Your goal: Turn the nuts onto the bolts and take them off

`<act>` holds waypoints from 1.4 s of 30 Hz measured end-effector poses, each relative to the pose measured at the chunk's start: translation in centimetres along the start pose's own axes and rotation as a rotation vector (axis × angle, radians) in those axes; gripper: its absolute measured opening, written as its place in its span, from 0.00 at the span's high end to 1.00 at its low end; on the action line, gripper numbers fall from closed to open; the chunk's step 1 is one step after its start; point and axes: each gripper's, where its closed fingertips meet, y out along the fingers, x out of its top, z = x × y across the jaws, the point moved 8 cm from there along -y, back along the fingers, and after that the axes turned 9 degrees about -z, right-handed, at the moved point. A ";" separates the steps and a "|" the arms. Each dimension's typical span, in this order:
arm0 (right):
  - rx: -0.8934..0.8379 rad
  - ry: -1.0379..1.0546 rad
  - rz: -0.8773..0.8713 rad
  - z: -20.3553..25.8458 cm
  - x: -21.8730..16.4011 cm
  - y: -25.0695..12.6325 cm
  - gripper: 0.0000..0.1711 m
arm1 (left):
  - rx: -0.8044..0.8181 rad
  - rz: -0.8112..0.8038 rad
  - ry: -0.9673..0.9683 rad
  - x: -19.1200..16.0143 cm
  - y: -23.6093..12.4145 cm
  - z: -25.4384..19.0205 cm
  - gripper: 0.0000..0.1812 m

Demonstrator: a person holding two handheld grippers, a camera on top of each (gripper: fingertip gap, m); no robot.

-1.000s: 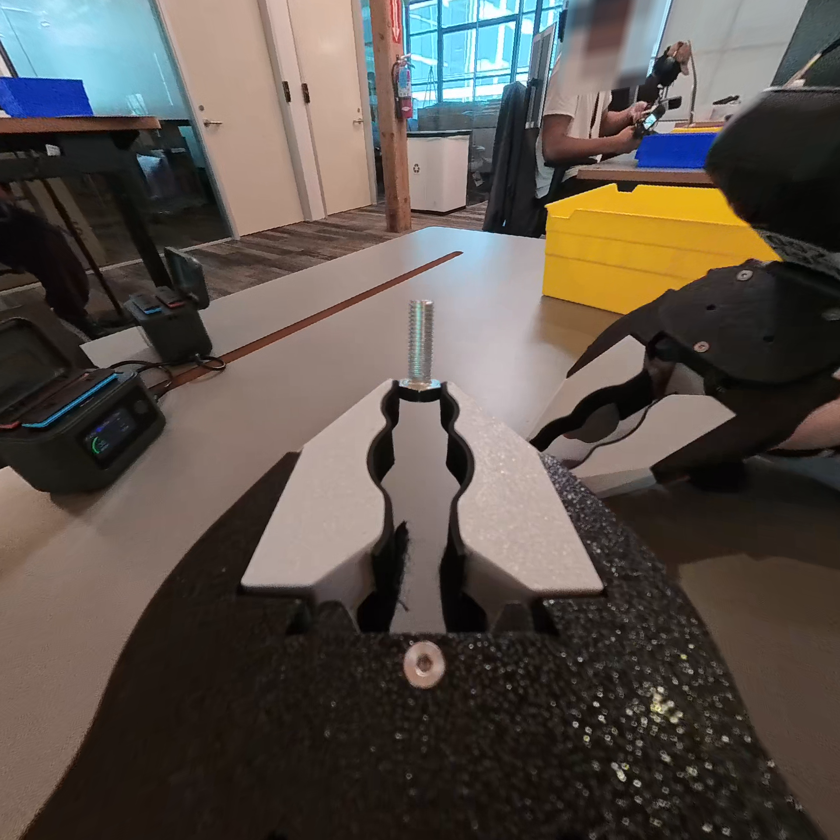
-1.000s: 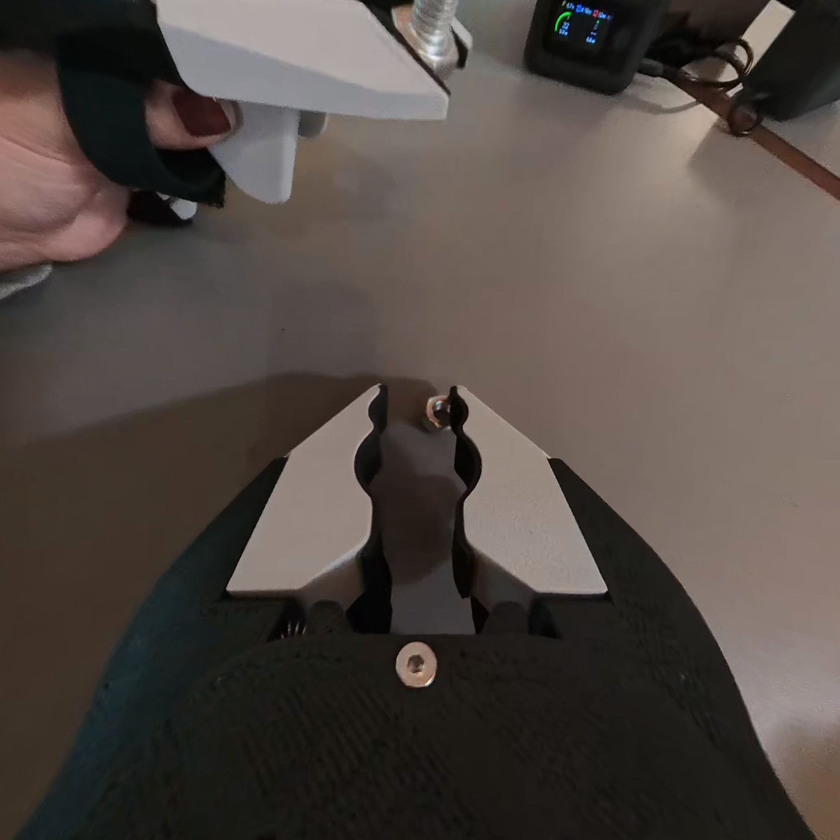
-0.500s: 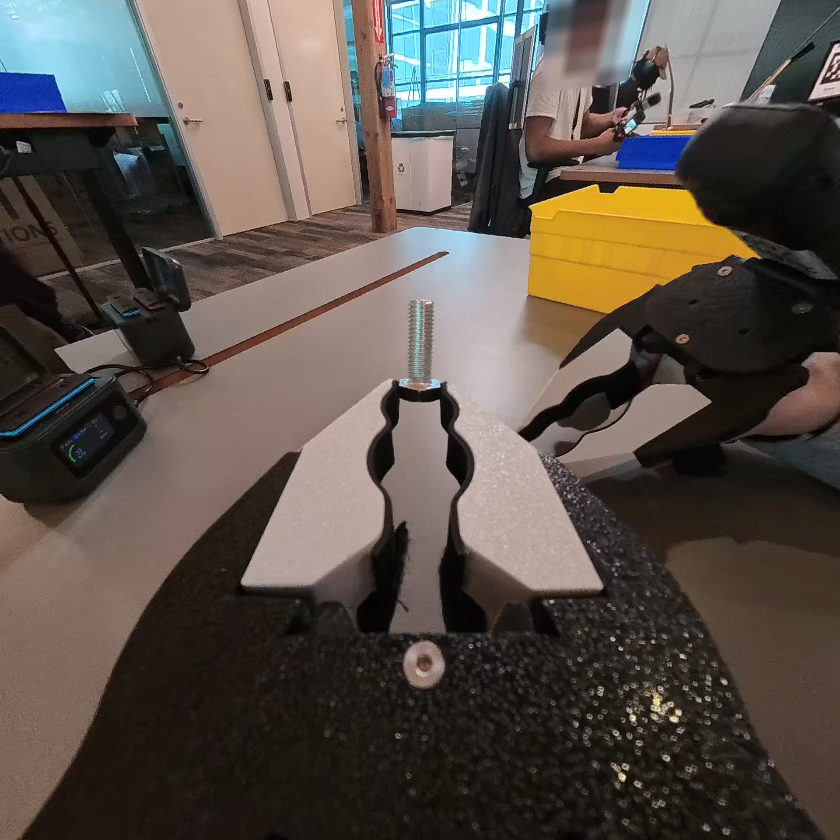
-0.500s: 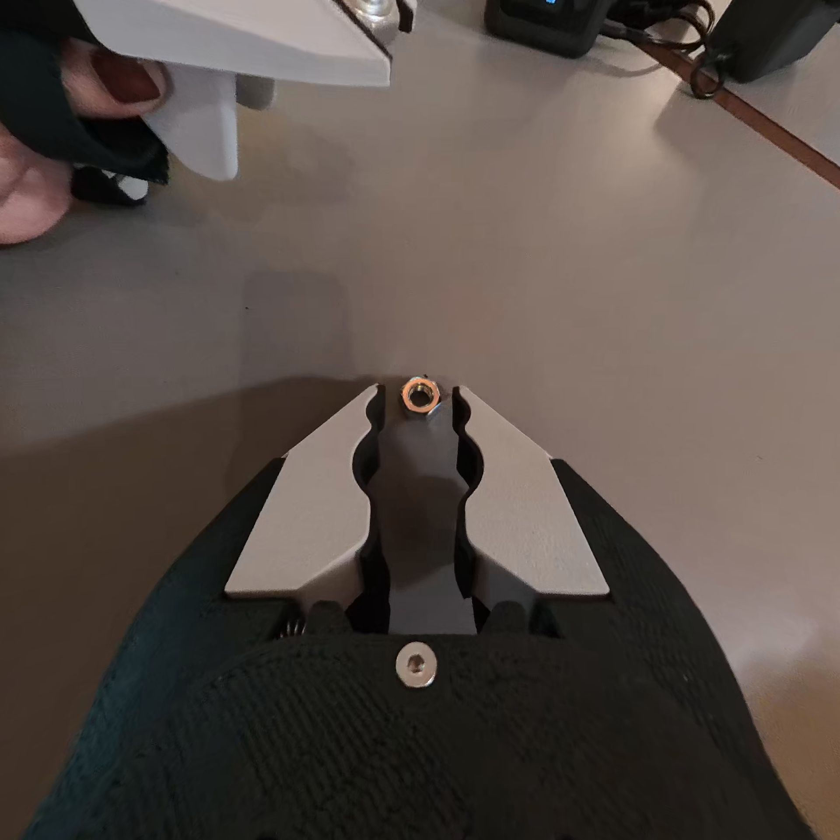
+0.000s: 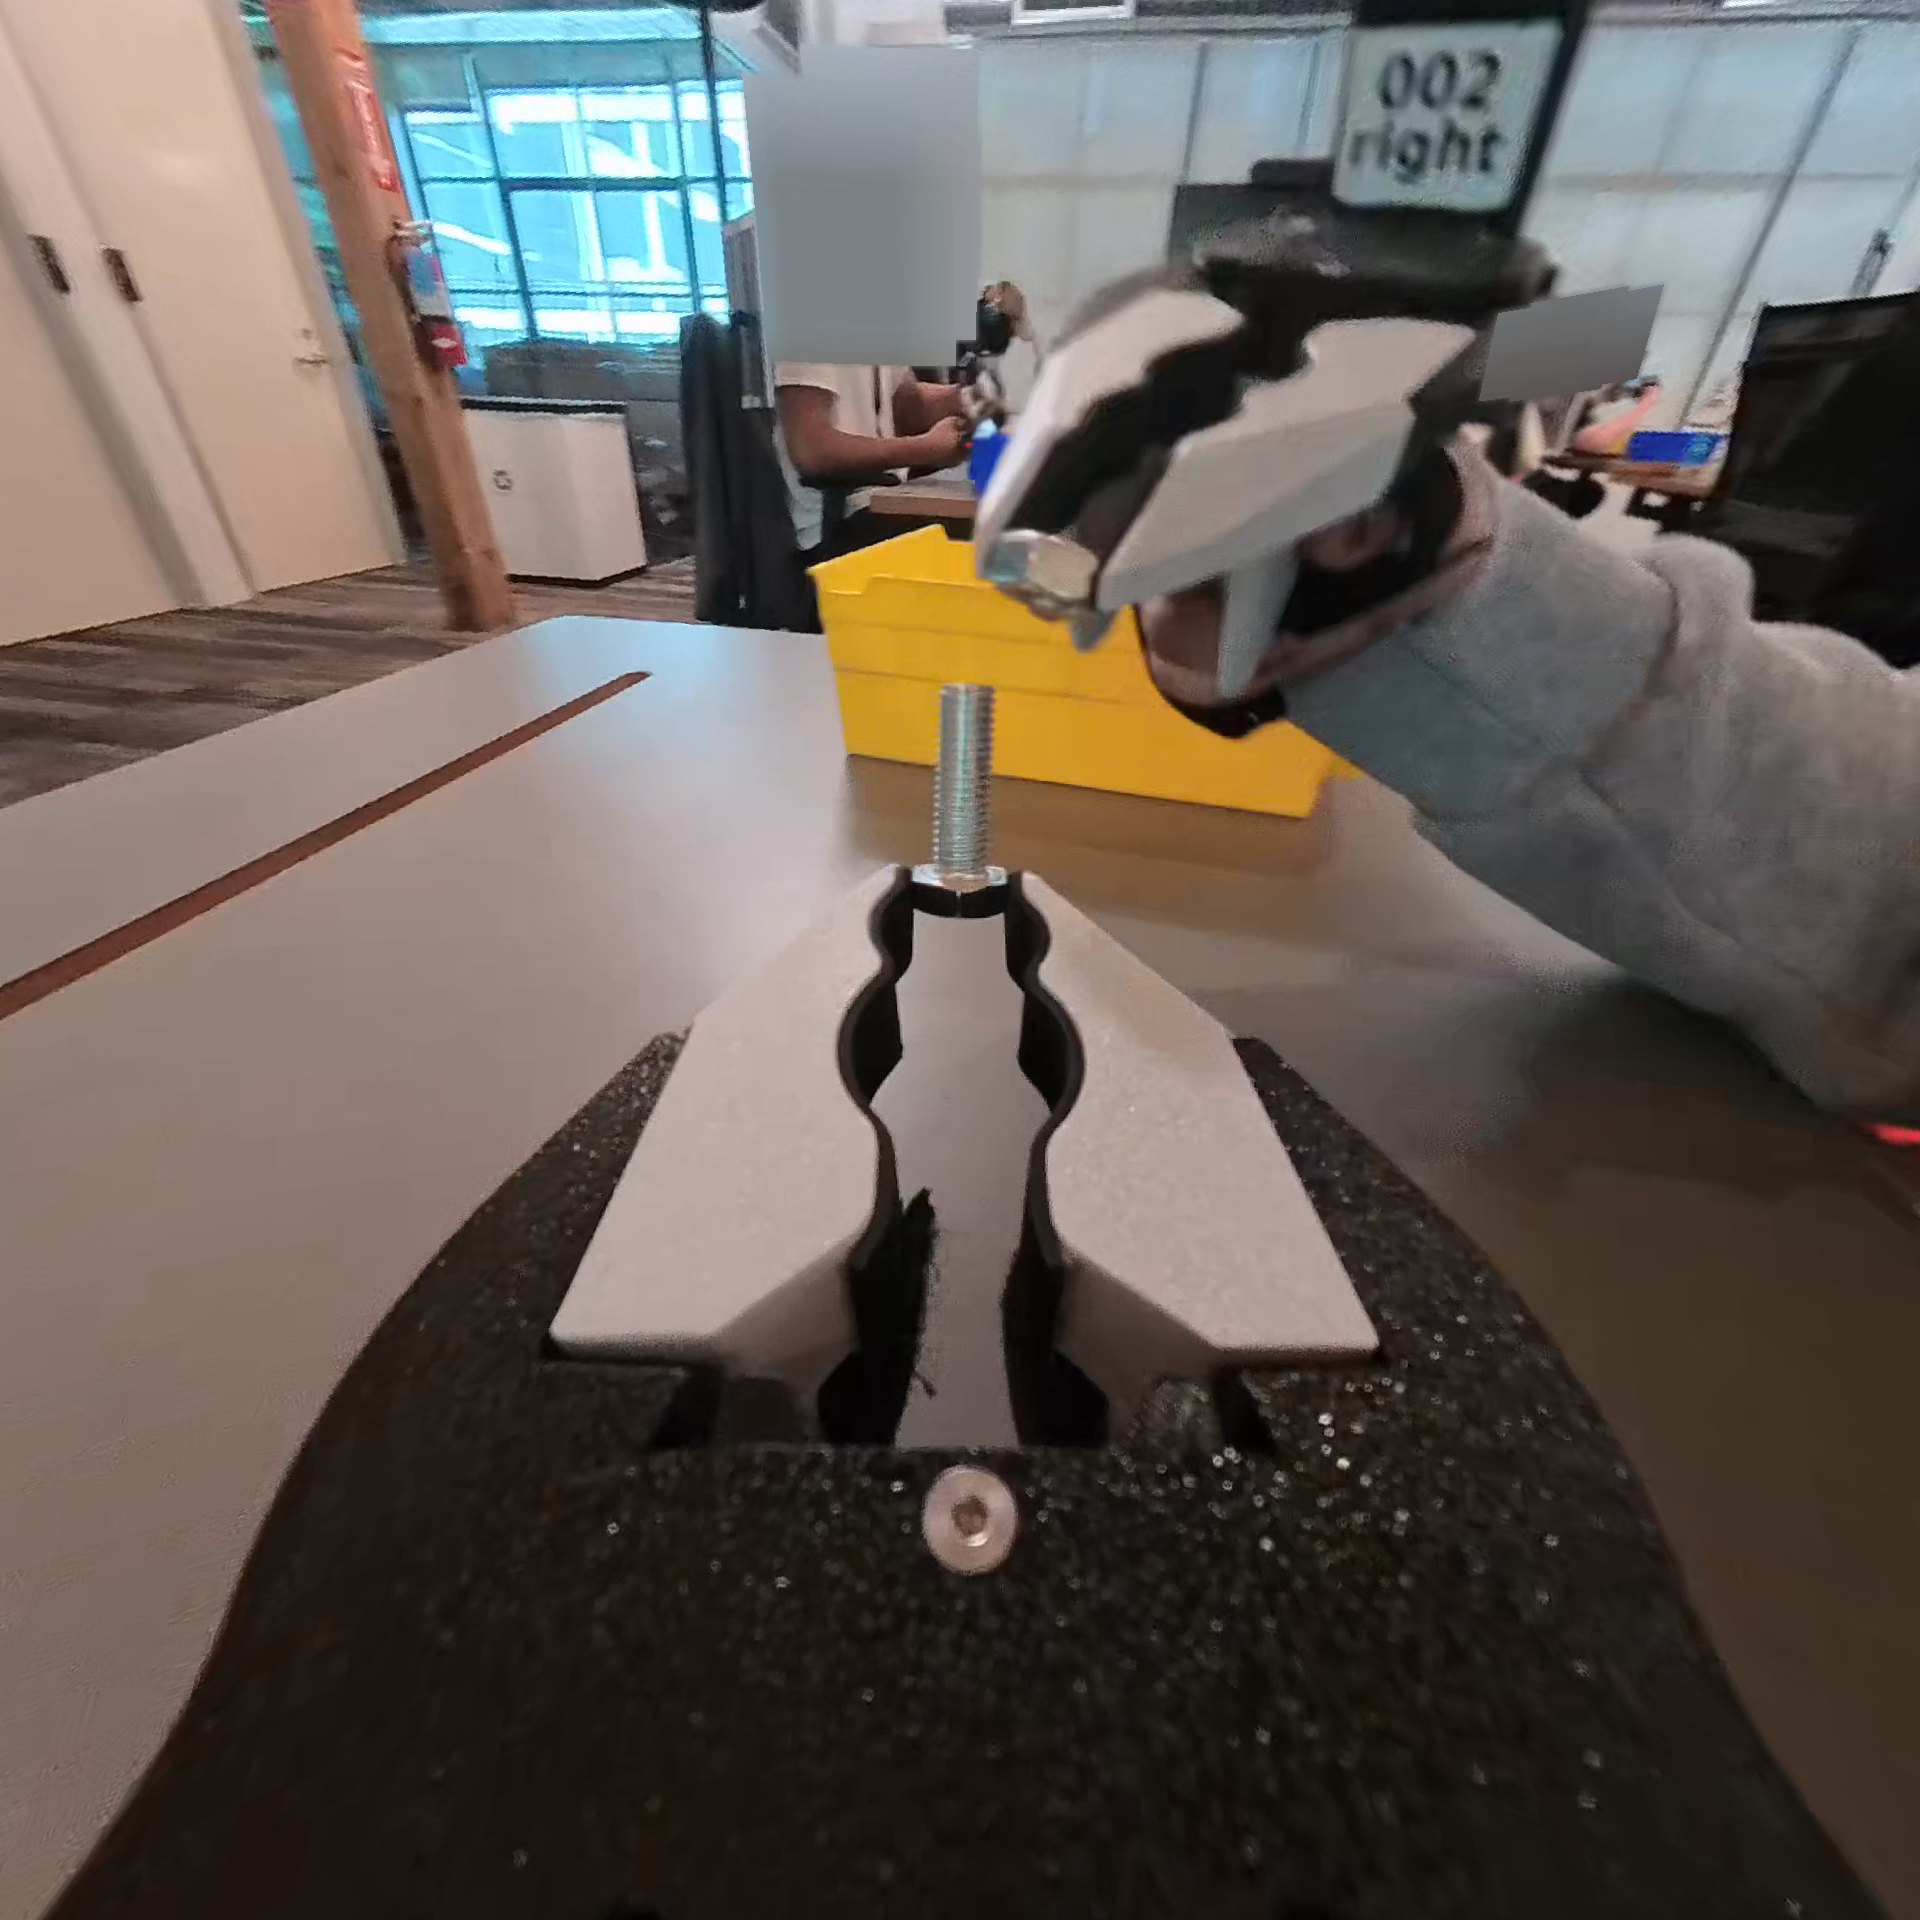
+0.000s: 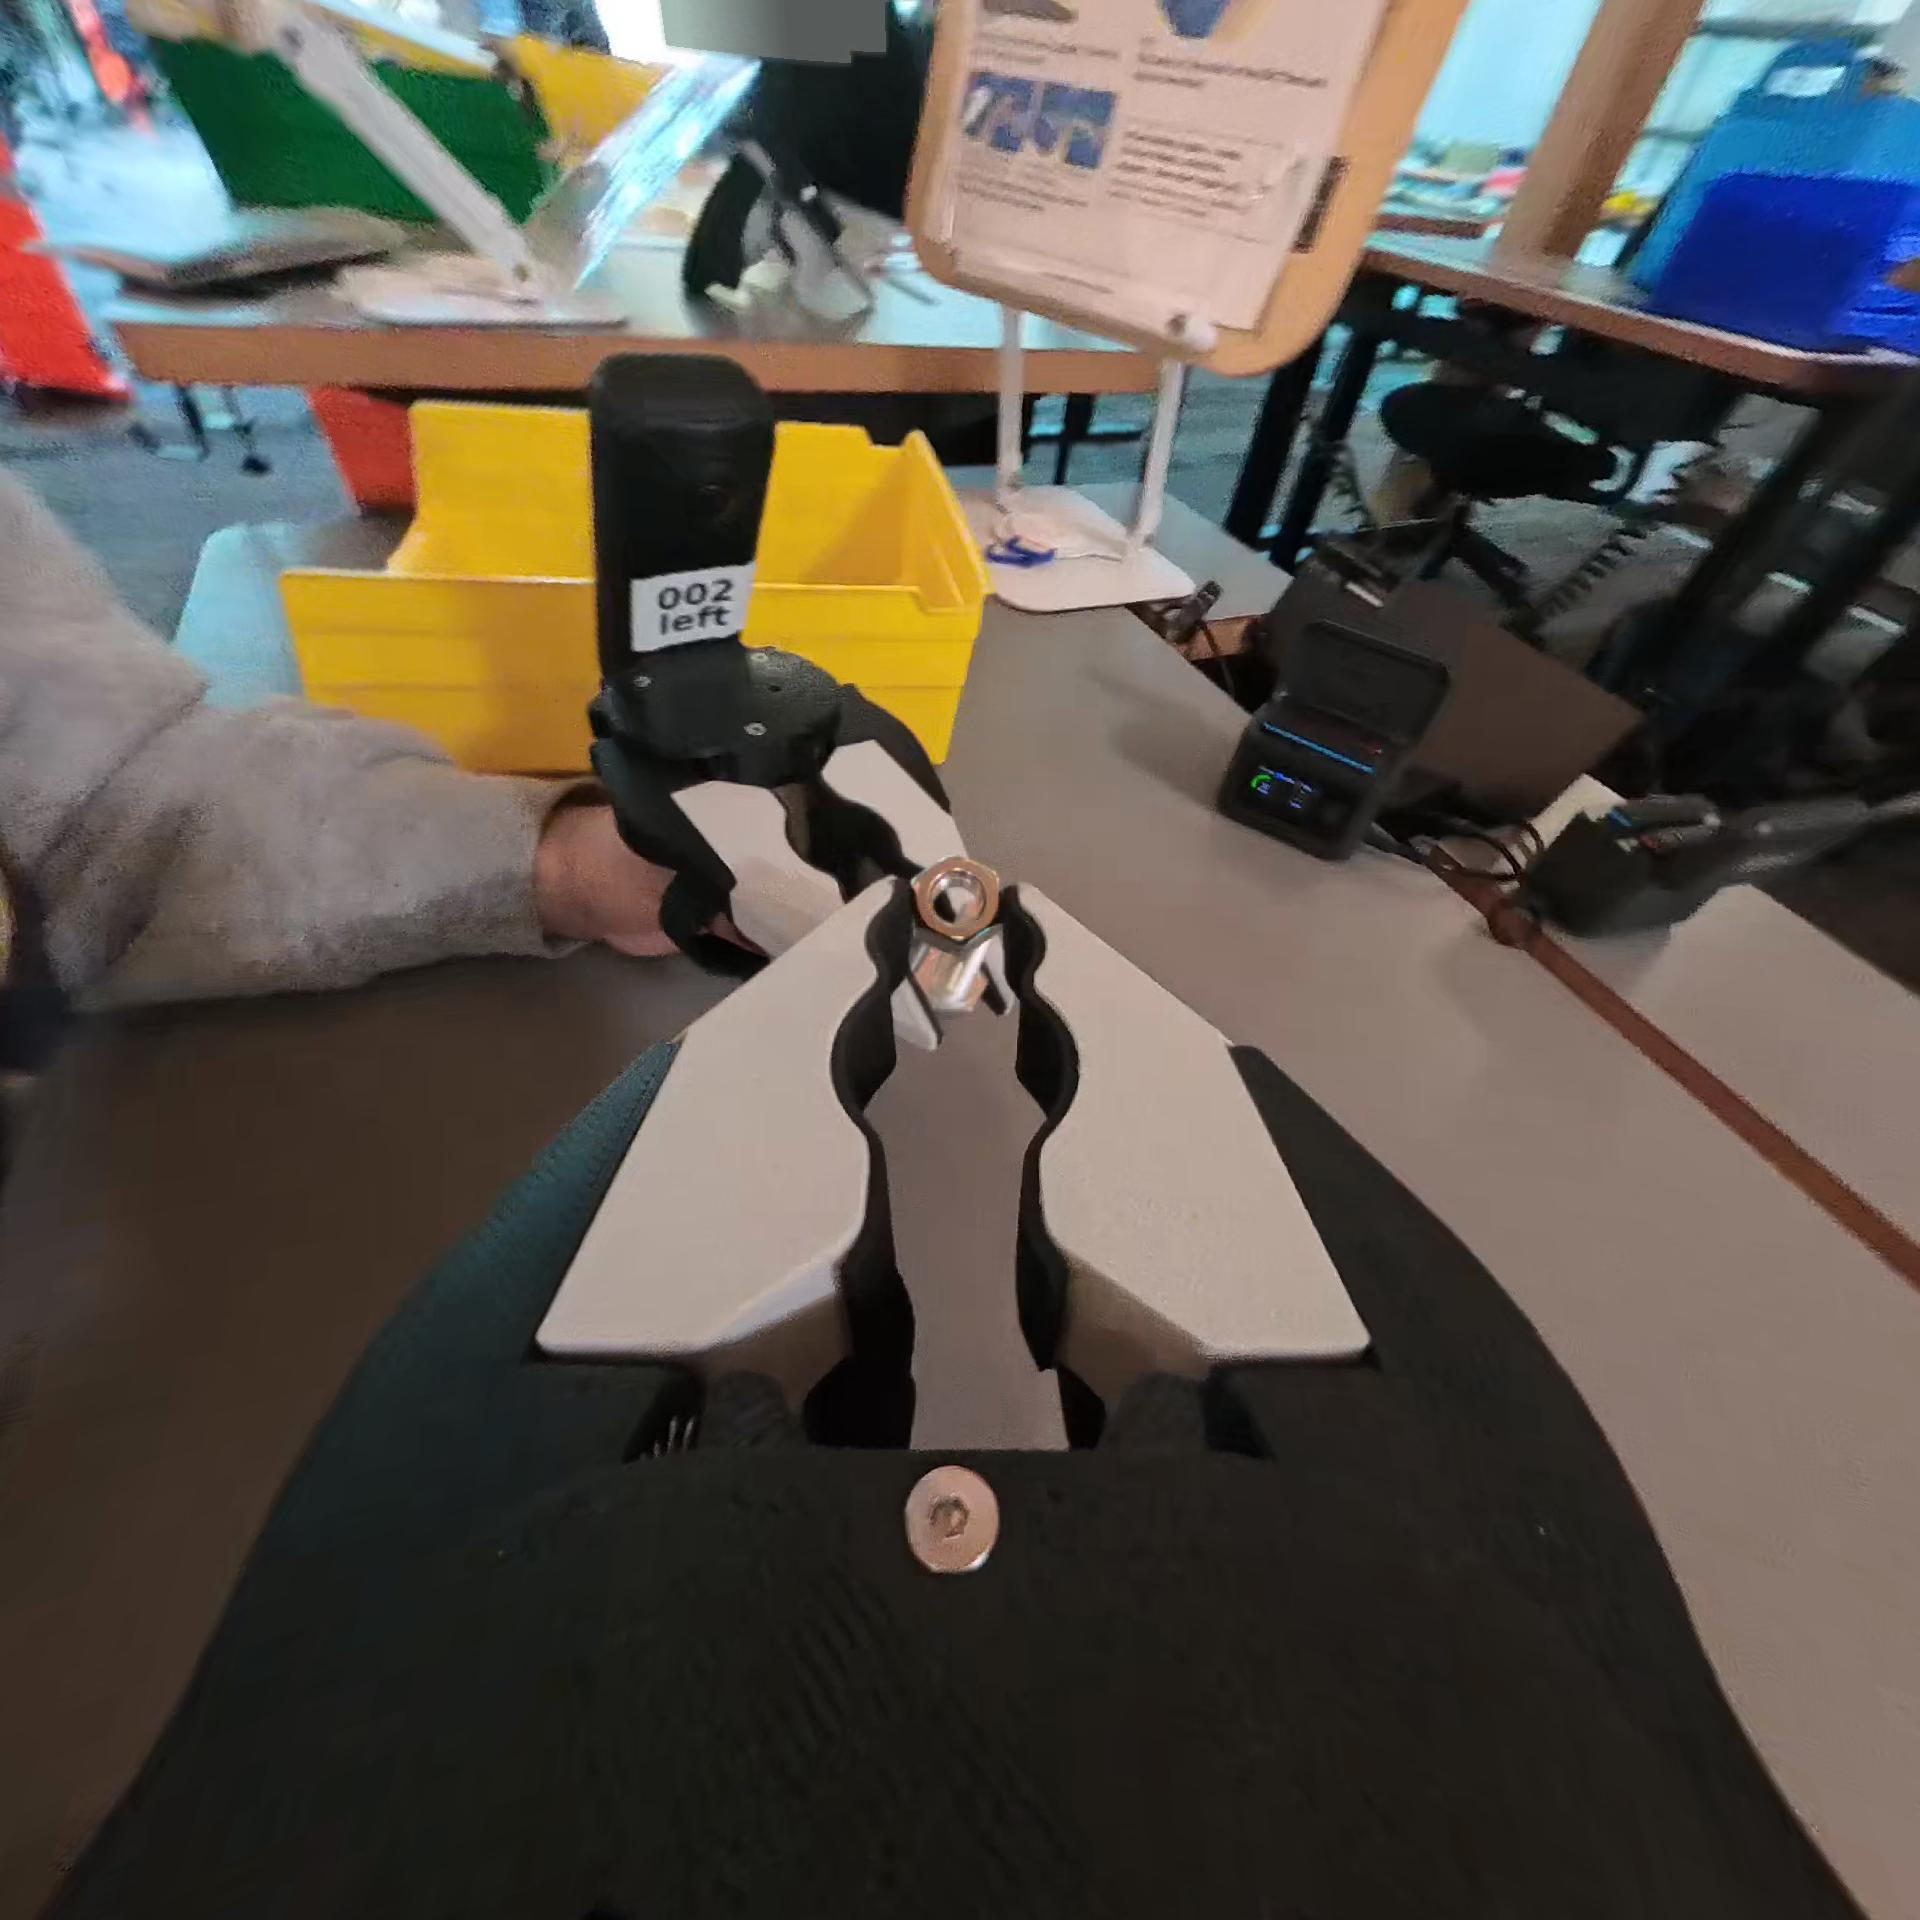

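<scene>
My left gripper (image 5: 958,896) is shut on the hex head of a silver bolt (image 5: 964,774) and holds it upright, threads up, above the grey table (image 5: 416,935). My right gripper (image 6: 956,906) is shut on a silver hex nut (image 6: 956,896), hole facing the camera. In the left wrist view the right gripper (image 5: 1049,582) comes in from the upper right, and its nut (image 5: 1042,571) hangs a little above and to the right of the bolt's tip, apart from it. In the right wrist view the bolt (image 6: 948,971) shows just below the nut.
A yellow bin (image 5: 1070,717) stands on the table behind the bolt. Black electronic boxes with cables (image 6: 1335,743) sit at the right of the right wrist view, beside a brown seam (image 6: 1714,1112). A sign on a white stand (image 6: 1122,156) is behind. A person (image 5: 852,436) sits far off. The gap from one gripper's tips to the other's is roughly 5 cm. From either gripper's tips it is about 35 cm to the brown seam (image 6: 1714,1112). My left wrist view (image 5: 196,910) looks at it from another angle.
My right gripper closed on the nut lying on the table, lifted it and swung it up over the bolt. My left gripper kept the bolt upright.
</scene>
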 end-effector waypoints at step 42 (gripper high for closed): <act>-0.409 0.049 0.069 1.8 -0.5 0.6 0.82 | 0.041 0.006 -0.105 -0.3 1.1 -1.1 0.92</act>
